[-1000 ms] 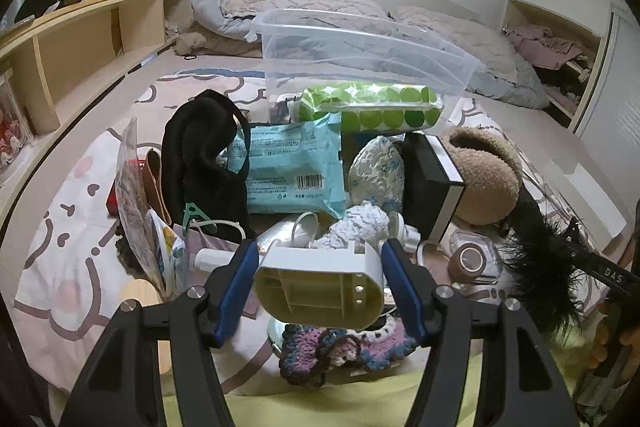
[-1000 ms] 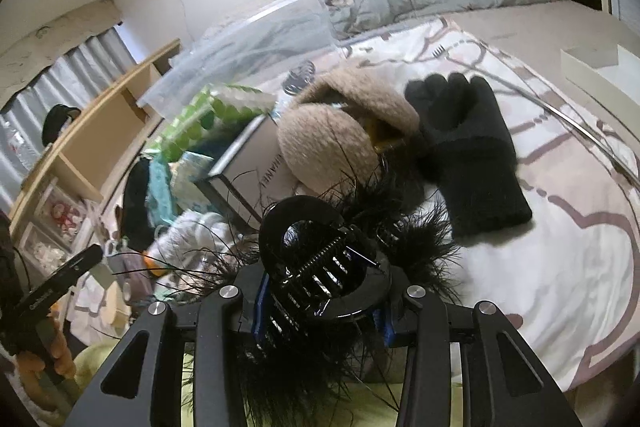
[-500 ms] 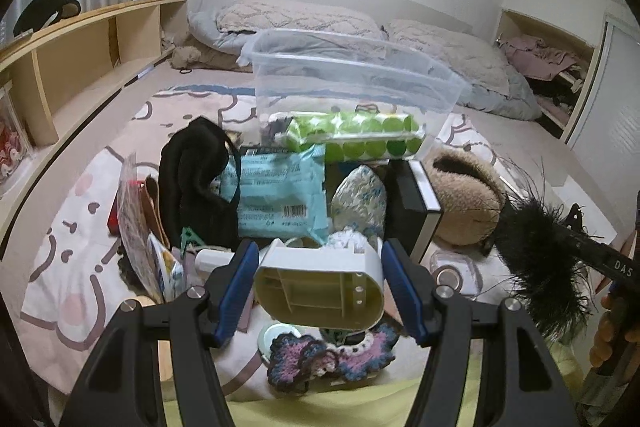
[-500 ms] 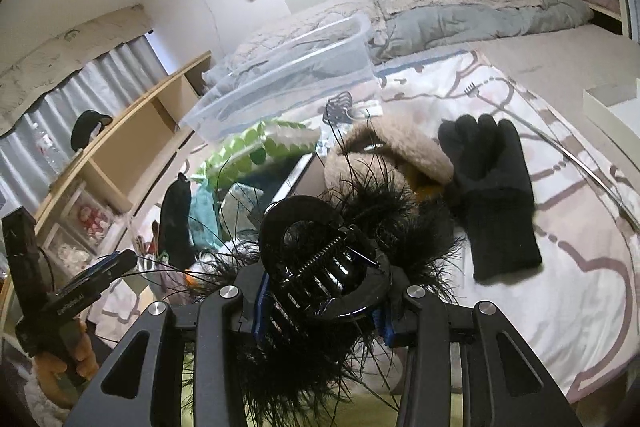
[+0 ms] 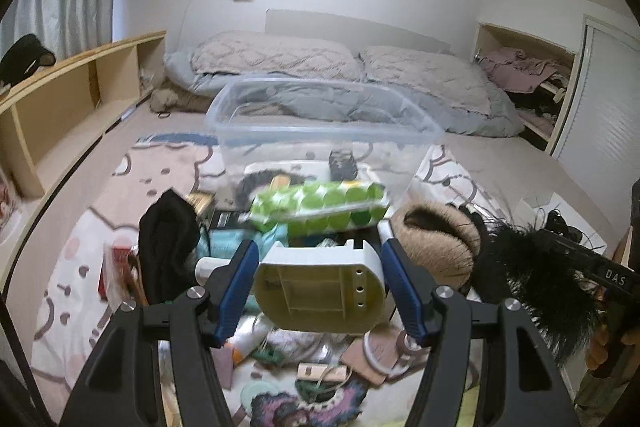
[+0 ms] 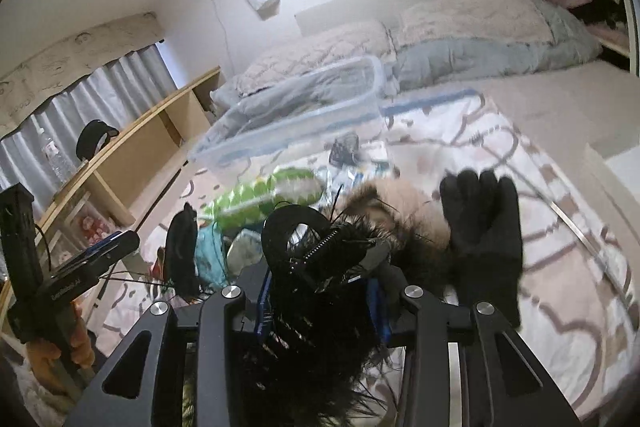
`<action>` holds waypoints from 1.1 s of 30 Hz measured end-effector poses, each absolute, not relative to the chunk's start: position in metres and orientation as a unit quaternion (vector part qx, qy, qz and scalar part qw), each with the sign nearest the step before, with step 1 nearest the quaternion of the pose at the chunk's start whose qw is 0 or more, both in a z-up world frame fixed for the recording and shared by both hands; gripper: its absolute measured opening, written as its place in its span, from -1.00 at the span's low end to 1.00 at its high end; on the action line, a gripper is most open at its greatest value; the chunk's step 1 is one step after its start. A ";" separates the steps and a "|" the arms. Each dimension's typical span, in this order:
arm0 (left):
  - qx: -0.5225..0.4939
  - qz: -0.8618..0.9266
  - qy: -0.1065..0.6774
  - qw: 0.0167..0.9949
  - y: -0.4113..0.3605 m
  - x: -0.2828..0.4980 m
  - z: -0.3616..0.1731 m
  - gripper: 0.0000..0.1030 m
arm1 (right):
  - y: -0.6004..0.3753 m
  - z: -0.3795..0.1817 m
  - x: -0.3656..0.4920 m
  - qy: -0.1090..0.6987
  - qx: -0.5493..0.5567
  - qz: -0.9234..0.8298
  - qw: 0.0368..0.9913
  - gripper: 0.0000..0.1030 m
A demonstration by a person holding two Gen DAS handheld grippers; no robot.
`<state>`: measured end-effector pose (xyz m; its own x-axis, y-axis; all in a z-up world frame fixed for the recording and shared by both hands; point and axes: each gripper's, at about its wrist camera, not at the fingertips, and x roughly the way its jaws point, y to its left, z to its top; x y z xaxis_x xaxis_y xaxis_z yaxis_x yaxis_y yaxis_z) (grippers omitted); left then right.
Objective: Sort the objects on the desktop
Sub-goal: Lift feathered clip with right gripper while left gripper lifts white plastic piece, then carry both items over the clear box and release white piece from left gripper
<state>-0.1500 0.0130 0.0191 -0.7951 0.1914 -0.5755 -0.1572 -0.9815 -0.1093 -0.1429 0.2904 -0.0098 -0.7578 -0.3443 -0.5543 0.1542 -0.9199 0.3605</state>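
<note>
Tilting downward over a cluttered bedspread (image 5: pixel 80 267), the left gripper (image 5: pixel 320 287) has its blue-padded jaws clamped on the two sides of a white plastic holder (image 5: pixel 320 291), whose ribbed hollow underside faces the camera. The right gripper (image 6: pixel 320 291) also points down at a slant, its jaws closed on a black feathered hair claw (image 6: pixel 316 247); the claw's round loop and spring stand up just above the jaws, while the feathers spill back over the fingers and hide the pads almost entirely. In the left wrist view that same gripper shows at the right edge as a dark feathery mass, with the hand (image 5: pixel 604 351) behind it cut off by the frame.

Below the left jaws lie a crocheted piece (image 5: pixel 308 403) and a tape roll (image 5: pixel 384 351), partly covered by the gripper body and blurred. Just beyond the holder, a green dotted package (image 5: pixel 320 211) sits ahead of the jaws, with a furry tan hat (image 5: pixel 436 239) to their right and a black cloth item (image 5: pixel 168 239) to their left. Right of the right jaws lies a black glove (image 6: pixel 484 239), flat on the spread. Farther ahead of both pairs of jaws stands a clear plastic bin (image 5: pixel 320 115), its contents hard to make out through the wall. Beyond it lie pillows (image 5: pixel 276 59) against the headboard.
</note>
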 end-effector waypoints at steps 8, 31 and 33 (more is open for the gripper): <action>-0.300 0.948 -0.030 0.106 0.023 -0.168 0.032 0.24 | 0.294 0.004 -0.160 -0.141 0.313 -0.929 0.140 -0.24; -0.250 0.961 -0.039 0.112 0.029 -0.219 0.087 0.23 | 0.283 0.083 -0.202 -0.109 0.269 -0.943 0.159 -0.24; -0.244 0.963 -0.036 0.110 0.029 -0.226 0.094 0.23 | 0.280 0.092 -0.208 -0.102 0.263 -0.946 0.160 -0.24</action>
